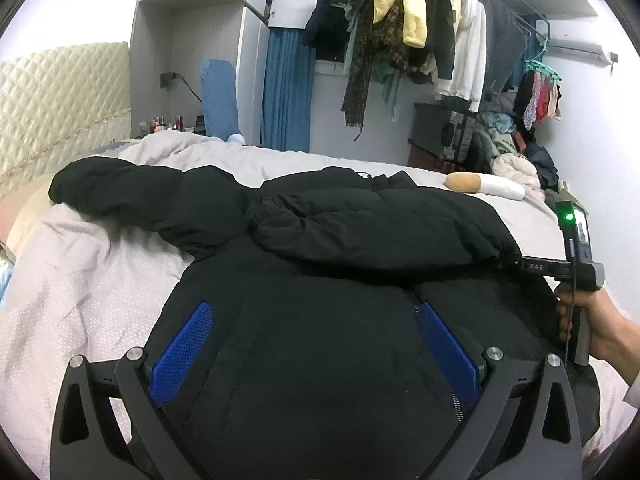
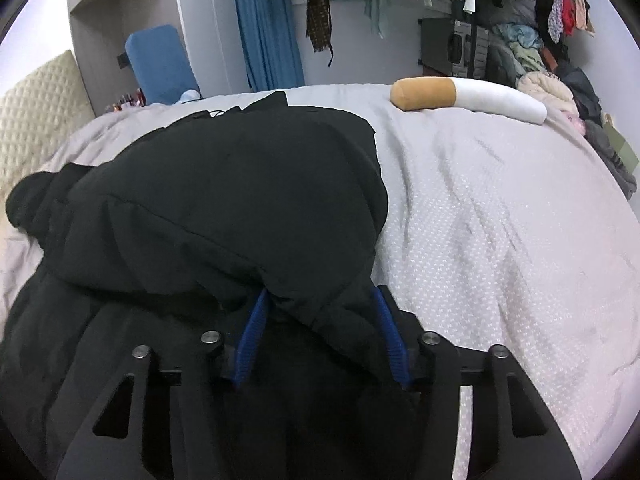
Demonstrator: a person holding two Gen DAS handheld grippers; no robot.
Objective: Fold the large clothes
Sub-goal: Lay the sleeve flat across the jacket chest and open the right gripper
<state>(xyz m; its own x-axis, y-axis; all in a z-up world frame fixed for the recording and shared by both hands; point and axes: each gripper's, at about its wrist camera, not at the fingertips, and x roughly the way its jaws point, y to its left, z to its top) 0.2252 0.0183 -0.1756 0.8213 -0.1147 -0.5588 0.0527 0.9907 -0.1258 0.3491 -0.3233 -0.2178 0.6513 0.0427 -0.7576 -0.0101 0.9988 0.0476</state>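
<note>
A large black puffer jacket (image 1: 320,240) lies on the pale bed cover (image 1: 80,280); it also shows in the right wrist view (image 2: 224,200). My left gripper (image 1: 316,320) is open, its blue pads (image 1: 182,352) spread wide over the jacket's lower body. My right gripper (image 2: 320,308) holds a folded sleeve or side flap of the jacket between its blue pads (image 2: 252,332), which stand partly apart around the thick fabric. Seen from the left wrist view, the right gripper's body (image 1: 576,264) holds that flap over the jacket.
A cigarette-shaped pillow (image 2: 464,98) lies at the bed's far side. A quilted headboard (image 1: 60,100) stands left. Hanging clothes (image 1: 420,40), a blue curtain (image 1: 286,92) and a clothes pile (image 1: 516,152) fill the back wall.
</note>
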